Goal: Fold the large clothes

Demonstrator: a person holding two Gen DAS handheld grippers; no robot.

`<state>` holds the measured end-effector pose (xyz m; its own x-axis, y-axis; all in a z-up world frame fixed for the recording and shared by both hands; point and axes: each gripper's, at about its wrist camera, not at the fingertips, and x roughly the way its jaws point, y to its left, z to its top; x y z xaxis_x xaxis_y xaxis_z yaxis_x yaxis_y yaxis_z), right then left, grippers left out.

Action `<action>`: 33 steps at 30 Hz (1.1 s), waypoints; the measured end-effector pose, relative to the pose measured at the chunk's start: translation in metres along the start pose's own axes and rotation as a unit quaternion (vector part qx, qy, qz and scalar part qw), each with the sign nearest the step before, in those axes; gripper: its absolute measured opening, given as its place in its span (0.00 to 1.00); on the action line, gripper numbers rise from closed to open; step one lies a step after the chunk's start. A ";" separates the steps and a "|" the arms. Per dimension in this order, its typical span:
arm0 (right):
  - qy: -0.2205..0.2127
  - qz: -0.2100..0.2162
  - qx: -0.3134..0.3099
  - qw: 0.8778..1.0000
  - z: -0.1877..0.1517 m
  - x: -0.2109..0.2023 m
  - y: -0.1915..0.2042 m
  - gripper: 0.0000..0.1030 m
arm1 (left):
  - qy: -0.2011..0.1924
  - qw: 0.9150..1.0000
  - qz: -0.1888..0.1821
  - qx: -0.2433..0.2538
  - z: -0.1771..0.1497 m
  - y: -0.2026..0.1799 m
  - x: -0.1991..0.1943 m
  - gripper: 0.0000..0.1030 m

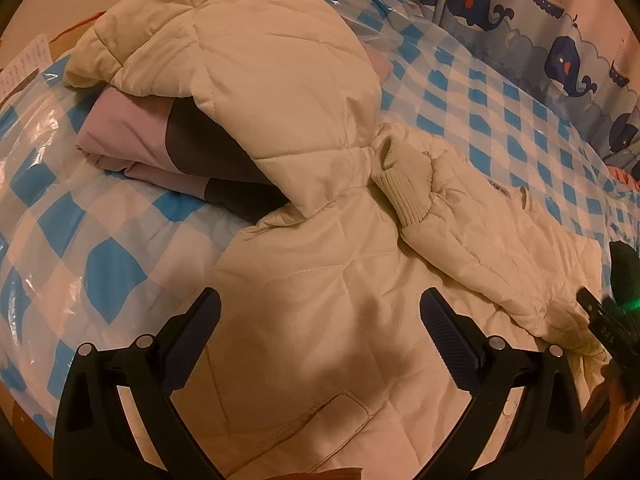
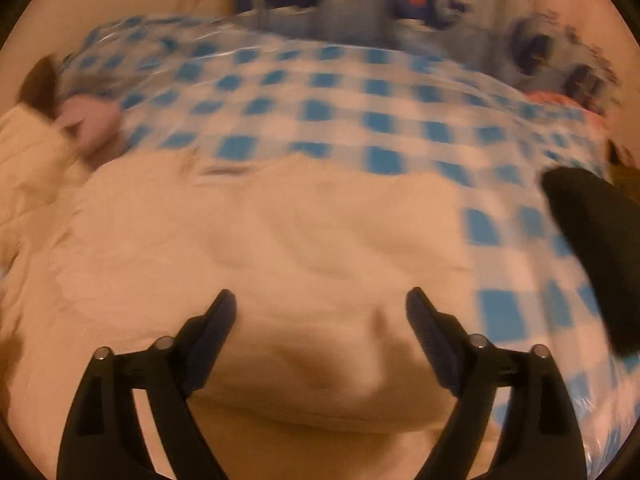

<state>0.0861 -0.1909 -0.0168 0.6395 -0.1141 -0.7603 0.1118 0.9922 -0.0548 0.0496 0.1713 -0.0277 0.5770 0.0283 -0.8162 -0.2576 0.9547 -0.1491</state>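
Observation:
A cream quilted jacket (image 1: 320, 280) lies spread on a blue-and-white checked cover (image 1: 60, 220). Its hood (image 1: 248, 60) rests over a folded pink and grey garment (image 1: 152, 140). A sleeve with a ribbed cuff (image 1: 404, 184) is folded across the body. My left gripper (image 1: 320, 312) is open and empty, just above the jacket's body near a pocket. My right gripper (image 2: 320, 308) is open and empty over the jacket (image 2: 280, 240); that view is motion-blurred. The right gripper also shows at the right edge of the left wrist view (image 1: 612, 316).
A whale-print fabric (image 1: 560, 40) runs along the far side of the bed. Clear plastic (image 1: 40, 128) covers the checked cover. A dark object (image 2: 592, 248) sits at the right in the right wrist view. An orange item (image 2: 560, 100) lies far right.

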 end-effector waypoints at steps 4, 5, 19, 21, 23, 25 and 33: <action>0.091 0.023 0.031 0.995 -0.019 0.049 -0.028 0.85 | 0.005 1.000 0.001 -0.003 0.000 0.001 0.002 0.93; 0.064 0.026 0.025 0.997 -0.010 0.038 -0.026 0.85 | 0.007 1.000 0.001 -0.002 -0.001 0.001 0.003 0.93; 0.106 0.004 0.029 0.994 0.071 0.132 -0.021 0.89 | 0.008 1.000 -0.003 0.020 -0.004 -0.009 0.005 0.93; 0.044 0.026 0.024 0.998 0.081 0.094 -0.008 0.89 | 0.004 1.000 -0.015 0.012 -0.004 -0.009 0.003 0.93; 0.006 0.061 0.007 0.998 0.086 0.069 0.017 0.89 | 0.002 1.000 -0.022 0.015 -0.005 -0.012 0.002 0.93; -0.014 0.093 -0.026 0.995 0.093 0.053 0.056 0.89 | 0.003 0.999 -0.027 0.025 -0.006 -0.015 0.002 0.93; 0.117 0.114 -0.109 0.980 0.053 0.095 0.145 0.93 | 0.002 0.999 -0.035 0.030 -0.002 -0.015 -0.001 0.93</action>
<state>0.2036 -0.0606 -0.0622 0.4332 0.1022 -0.8955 -0.1954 0.9806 0.0174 0.0510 0.1568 -0.0256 0.5891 -0.0408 -0.8070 -0.1700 0.9701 -0.1731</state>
